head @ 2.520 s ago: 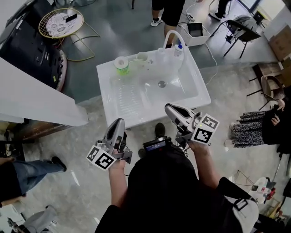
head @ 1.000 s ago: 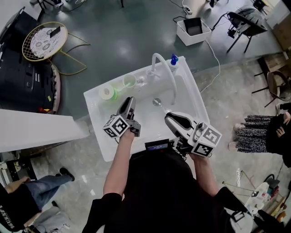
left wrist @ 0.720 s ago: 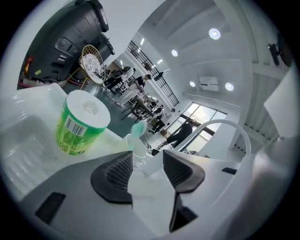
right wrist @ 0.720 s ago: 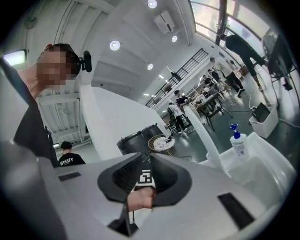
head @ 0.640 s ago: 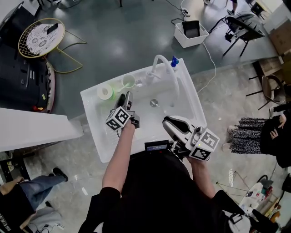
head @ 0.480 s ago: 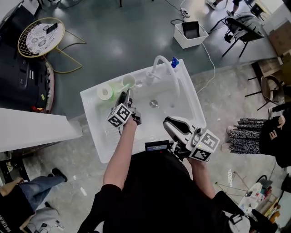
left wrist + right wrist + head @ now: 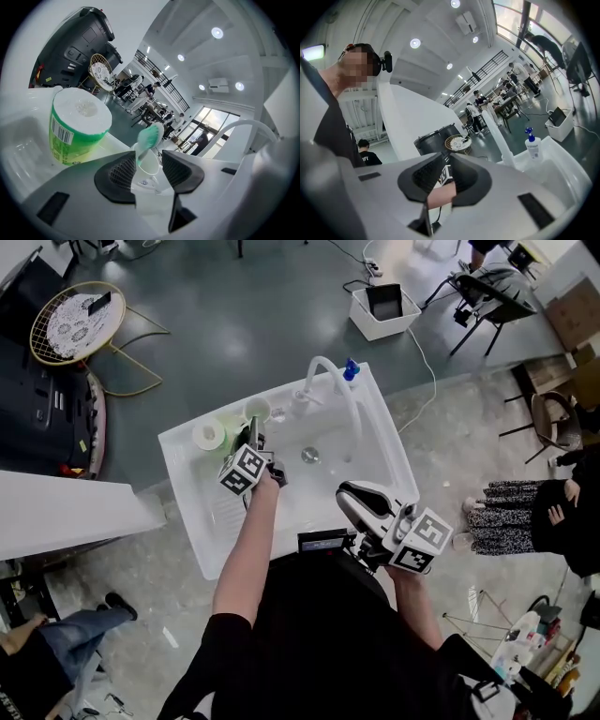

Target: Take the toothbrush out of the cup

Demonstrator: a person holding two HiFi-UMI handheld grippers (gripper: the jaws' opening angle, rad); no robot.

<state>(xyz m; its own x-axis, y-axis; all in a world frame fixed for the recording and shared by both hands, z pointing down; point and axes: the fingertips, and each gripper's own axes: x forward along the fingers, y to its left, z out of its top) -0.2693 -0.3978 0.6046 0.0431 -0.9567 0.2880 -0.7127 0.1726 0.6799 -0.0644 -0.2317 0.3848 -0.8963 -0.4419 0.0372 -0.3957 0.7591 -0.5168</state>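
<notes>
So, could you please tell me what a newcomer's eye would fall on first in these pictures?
Probably the white sink on the grey floor in the head view, with the left gripper stretched to its back ledge. In the left gripper view, the green toothbrush in its clear cup shows between the fingers, which have just opened wide and press on nothing; a green, white-topped container stands to its left.
</notes>
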